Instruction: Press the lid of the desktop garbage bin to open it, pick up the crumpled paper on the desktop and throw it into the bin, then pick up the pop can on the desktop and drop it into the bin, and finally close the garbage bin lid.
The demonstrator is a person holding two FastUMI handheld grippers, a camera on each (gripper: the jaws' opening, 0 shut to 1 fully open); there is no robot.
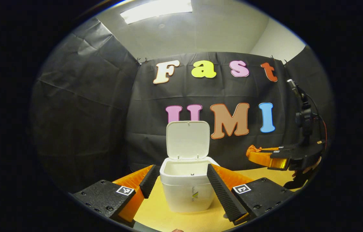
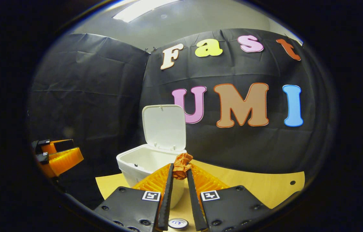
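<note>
White plastic desktop bin point(image 1: 186, 190) w/ lid point(image 1: 188, 140) up. Right gripper point(image 2: 180, 172) pinching crumpled orange paper point(image 2: 181, 165) near its rim; left gripper point(image 1: 179, 180) jaws spread. Round can top point(image 2: 178, 223) below, probably.

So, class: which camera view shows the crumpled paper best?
The right gripper view: the crumpled paper sits close up, pinched in the right gripper beside the open bin. The left gripper view shows it small and far off, at that gripper's tip.
</note>
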